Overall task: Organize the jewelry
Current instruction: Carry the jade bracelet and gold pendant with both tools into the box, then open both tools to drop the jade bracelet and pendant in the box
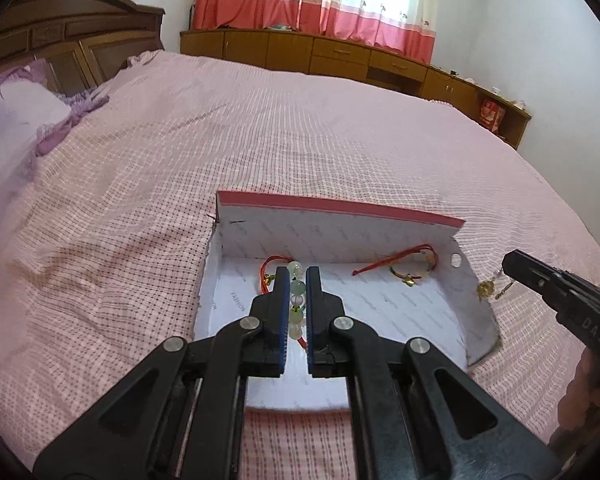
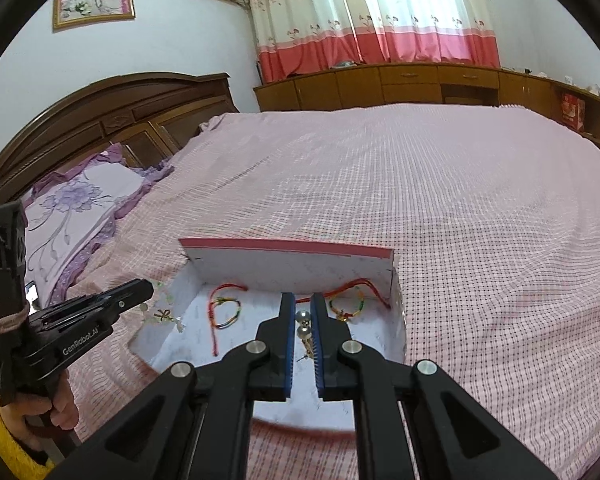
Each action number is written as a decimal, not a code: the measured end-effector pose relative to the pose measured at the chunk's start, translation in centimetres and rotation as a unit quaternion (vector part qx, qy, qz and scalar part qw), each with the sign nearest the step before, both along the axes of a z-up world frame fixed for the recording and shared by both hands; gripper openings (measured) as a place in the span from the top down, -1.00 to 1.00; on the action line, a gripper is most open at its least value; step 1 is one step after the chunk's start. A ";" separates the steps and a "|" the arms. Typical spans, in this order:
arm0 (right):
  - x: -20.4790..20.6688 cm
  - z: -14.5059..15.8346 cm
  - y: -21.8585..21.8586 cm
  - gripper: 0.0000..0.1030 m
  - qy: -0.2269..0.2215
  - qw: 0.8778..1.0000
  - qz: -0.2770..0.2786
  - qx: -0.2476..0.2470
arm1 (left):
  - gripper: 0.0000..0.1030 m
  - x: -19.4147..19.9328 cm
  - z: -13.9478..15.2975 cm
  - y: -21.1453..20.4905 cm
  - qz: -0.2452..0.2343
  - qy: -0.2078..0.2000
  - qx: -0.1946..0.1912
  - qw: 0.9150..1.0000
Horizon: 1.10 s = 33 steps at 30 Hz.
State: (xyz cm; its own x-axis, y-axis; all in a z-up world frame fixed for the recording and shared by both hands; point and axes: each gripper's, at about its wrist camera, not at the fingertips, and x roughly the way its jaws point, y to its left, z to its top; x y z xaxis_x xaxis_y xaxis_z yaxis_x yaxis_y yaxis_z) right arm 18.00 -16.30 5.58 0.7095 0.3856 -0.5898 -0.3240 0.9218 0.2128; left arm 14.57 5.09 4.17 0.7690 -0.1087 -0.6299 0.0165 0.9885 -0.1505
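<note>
An open white box (image 1: pixel 340 232) with a pink-edged lid lies on the bed. My left gripper (image 1: pixel 297 276) hangs over its left half, shut on a bracelet of pale green and white beads (image 1: pixel 296 304). Inside lie a red cord bracelet (image 1: pixel 270 270) and a red and multicolour cord bracelet with a gold charm (image 1: pixel 414 268). In the right wrist view my right gripper (image 2: pixel 302 300) hovers over the box (image 2: pixel 292 268), shut on a pearl drop earring (image 2: pixel 302 326). Both cord bracelets (image 2: pixel 224 312) (image 2: pixel 346 304) show there. The left gripper (image 2: pixel 146 286) enters from the left, beads dangling (image 2: pixel 162 314).
A pink checked bedspread (image 1: pixel 260 128) covers the whole bed. A purple flowered pillow (image 2: pixel 72 216) and the wooden headboard (image 2: pixel 112 112) lie to the left. Low wooden cabinets (image 2: pixel 420 84) and curtains line the far wall. A hand with a yellow cuff (image 2: pixel 4 432) grips the left tool.
</note>
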 end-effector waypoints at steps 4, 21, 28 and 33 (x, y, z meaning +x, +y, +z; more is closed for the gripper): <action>2.0 -1.6 0.1 0.82 0.015 1.000 -0.006 -0.002 | 1.00 1.4 -1.3 -0.1 0.002 0.011 0.005 1.000; 7.1 -7.8 0.5 0.82 0.076 0.996 -0.023 -0.030 | 1.00 4.4 -5.0 -0.8 0.007 0.058 0.016 0.998; 7.6 -8.6 0.4 0.81 0.088 0.995 -0.030 -0.032 | 0.99 4.6 -5.6 -0.9 0.010 0.072 0.024 0.997; 7.3 -8.1 0.3 0.35 0.081 0.996 -0.026 -0.021 | 0.59 4.3 -5.6 -1.2 0.014 0.070 0.028 0.997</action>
State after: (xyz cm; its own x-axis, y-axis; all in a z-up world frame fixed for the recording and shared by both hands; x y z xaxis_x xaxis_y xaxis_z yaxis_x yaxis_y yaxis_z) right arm 25.28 -15.96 -2.49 0.6224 0.3235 -0.7127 -0.2400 0.9456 0.2196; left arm 18.91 3.91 -1.40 0.6750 -0.0500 -0.7362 -0.0280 0.9952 -0.0933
